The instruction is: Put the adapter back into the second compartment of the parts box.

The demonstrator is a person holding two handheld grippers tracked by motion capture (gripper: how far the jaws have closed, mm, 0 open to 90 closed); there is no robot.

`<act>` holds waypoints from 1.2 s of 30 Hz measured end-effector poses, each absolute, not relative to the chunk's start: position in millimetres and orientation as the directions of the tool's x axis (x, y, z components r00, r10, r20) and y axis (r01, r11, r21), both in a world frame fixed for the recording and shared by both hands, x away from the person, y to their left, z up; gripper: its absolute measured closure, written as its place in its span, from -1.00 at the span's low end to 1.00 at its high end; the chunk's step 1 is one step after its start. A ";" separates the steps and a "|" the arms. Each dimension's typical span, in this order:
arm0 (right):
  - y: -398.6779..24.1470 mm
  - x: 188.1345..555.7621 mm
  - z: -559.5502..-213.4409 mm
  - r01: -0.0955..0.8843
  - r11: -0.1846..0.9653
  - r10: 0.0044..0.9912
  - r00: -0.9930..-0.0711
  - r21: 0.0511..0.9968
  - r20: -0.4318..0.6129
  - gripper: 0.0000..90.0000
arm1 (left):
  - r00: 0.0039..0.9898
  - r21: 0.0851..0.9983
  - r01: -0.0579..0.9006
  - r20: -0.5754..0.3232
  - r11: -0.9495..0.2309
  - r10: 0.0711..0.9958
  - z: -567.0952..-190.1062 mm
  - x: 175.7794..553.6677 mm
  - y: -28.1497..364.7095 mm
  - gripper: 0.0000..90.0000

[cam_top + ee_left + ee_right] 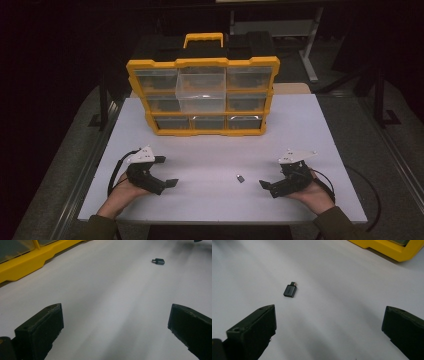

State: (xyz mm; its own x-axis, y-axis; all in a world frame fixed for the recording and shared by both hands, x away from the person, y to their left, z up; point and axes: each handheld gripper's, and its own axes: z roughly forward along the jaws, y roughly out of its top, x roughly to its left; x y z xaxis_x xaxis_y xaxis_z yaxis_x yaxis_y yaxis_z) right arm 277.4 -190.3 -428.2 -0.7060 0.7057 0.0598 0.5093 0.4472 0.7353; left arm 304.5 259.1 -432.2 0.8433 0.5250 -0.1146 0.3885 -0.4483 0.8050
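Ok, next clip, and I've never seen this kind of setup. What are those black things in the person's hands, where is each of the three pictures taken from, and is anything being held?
No robot here: a person holds a two-jaw tool in each hand, the left gripper and the right gripper. The high view looks down on the white table from above the person's side. The other two pictures come from cameras riding on each gripper, looking out between its own black jaws. On the table stands a yellow organizer with clear drawers, one of them pulled partly out. Between the grippers lies a small dark adapter, nearer the right one, where it shows up close. Both grippers have their jaws spread wide, and nothing is held.
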 end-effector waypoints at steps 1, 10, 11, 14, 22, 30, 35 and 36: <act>-190.0 277.6 -427.5 0.507 0.447 0.704 -0.707 0.737 0.059 -1.00 | 0.842 0.805 0.391 -0.117 -0.447 0.526 -432.5 304.8 259.2 -1.00; -180.6 282.3 -425.5 0.500 0.458 0.685 -0.726 0.735 0.067 -1.00 | 0.841 0.805 0.392 -0.117 -0.446 0.529 -433.1 304.8 261.1 -1.00; -179.4 282.3 -425.3 0.504 0.456 0.684 -0.725 0.733 0.073 -1.00 | 0.841 0.806 0.392 -0.118 -0.444 0.528 -433.1 304.8 260.9 -1.00; -177.6 283.9 -425.3 0.509 0.457 0.681 -0.727 0.730 0.081 -1.00 | 0.841 0.804 0.392 -0.116 -0.447 0.528 -433.4 304.6 260.2 -1.00; -171.2 287.7 -424.3 0.511 0.470 0.670 -0.738 0.720 0.086 -1.00 | 0.842 0.805 0.392 -0.119 -0.446 0.526 -433.6 303.0 260.0 -1.00; -164.8 292.4 -422.5 0.505 0.479 0.661 -0.746 0.719 0.084 -1.00 | 0.839 0.807 0.397 -0.125 -0.438 0.530 -433.5 303.2 260.5 -1.00; -161.8 294.2 -422.8 0.505 0.485 0.658 -0.748 0.714 0.082 -1.00 | 0.840 0.809 0.395 -0.125 -0.436 0.528 -433.5 303.2 260.4 -1.00; -160.2 295.0 -422.7 0.503 0.487 0.656 -0.750 0.714 0.081 -1.00 | 0.840 0.808 0.395 -0.125 -0.437 0.529 -433.6 303.3 260.4 -1.00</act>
